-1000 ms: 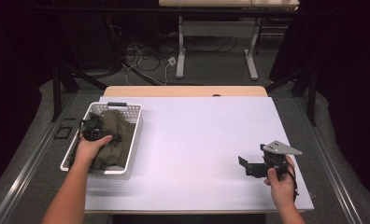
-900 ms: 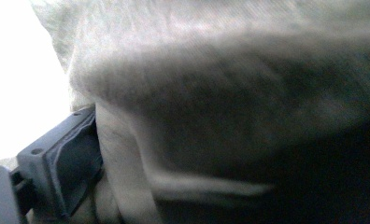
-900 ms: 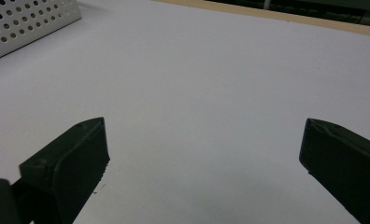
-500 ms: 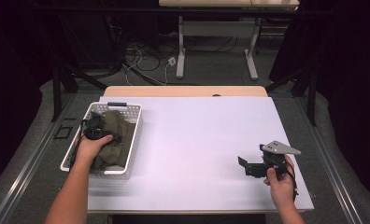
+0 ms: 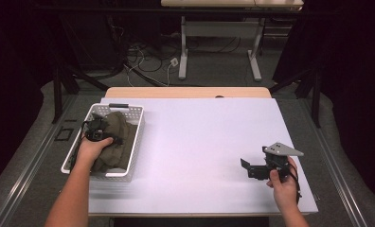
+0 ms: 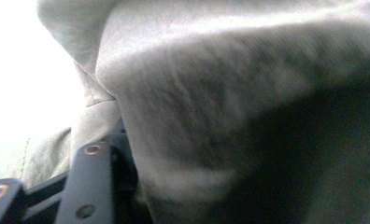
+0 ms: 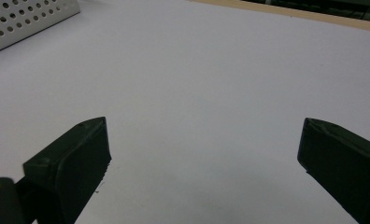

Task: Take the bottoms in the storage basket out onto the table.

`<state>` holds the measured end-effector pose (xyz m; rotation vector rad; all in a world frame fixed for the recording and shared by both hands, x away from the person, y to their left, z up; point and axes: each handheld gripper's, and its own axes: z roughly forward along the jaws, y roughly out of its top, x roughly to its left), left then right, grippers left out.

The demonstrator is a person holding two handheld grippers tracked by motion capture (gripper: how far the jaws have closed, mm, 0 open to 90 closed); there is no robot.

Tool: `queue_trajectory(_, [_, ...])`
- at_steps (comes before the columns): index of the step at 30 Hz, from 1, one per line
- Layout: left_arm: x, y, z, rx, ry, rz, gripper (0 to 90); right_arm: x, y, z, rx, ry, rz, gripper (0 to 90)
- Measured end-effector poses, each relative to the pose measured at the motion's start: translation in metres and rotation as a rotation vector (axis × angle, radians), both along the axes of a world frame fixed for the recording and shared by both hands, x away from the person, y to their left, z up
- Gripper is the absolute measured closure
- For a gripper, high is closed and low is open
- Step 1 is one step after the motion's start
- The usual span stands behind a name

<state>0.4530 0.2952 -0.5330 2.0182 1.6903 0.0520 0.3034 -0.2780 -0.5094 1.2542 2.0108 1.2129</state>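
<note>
A white sheet [image 5: 200,142] covers the wooden table [image 5: 188,92]; grey carpet [image 5: 29,156] surrounds it, cables [image 5: 147,66] tangle behind (near a second table's white legs [image 5: 183,52]), and dark curtains [image 5: 346,71] flank the room

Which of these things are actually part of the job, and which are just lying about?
In the job:
- cloth, olive, heaped in the basket
- basket, white, perforated
- left gripper, jaws just closing, cloth between them

Standing by or lying about:
- right gripper, open over bare table
- cables on the floor behind
</note>
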Motion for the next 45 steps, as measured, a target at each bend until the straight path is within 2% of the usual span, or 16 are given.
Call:
queue_trajectory(7, [0.0,-0.001,0.0,-0.019,0.006,0.01,55.6,0.0,0.0,0.0,0.003,0.001,-0.002,2.5])
queue_trajectory(20, [-0.001,-0.003,0.005,-0.021,0.003,0.025,66.1,0.001,-0.001,-0.001,0.0,0.012,-0.009,2.9])
queue_trajectory(26, [-0.003,-0.003,0.008,-0.016,-0.017,0.01,68.4,0.002,-0.001,-0.002,-0.002,0.01,-0.007,2.9])
queue_trajectory(31, [-0.005,-0.003,0.011,-0.028,-0.037,0.02,69.7,0.002,-0.002,-0.002,-0.004,0.015,-0.009,3.0])
queue_trajectory(34, [-0.008,-0.005,0.012,-0.024,-0.064,0.02,70.2,0.002,-0.002,-0.002,-0.006,0.017,-0.013,3.1])
queue_trajectory(45, [-0.017,-0.001,0.017,-0.04,-0.12,0.026,70.9,0.003,-0.001,-0.004,-0.009,0.018,-0.011,3.1])
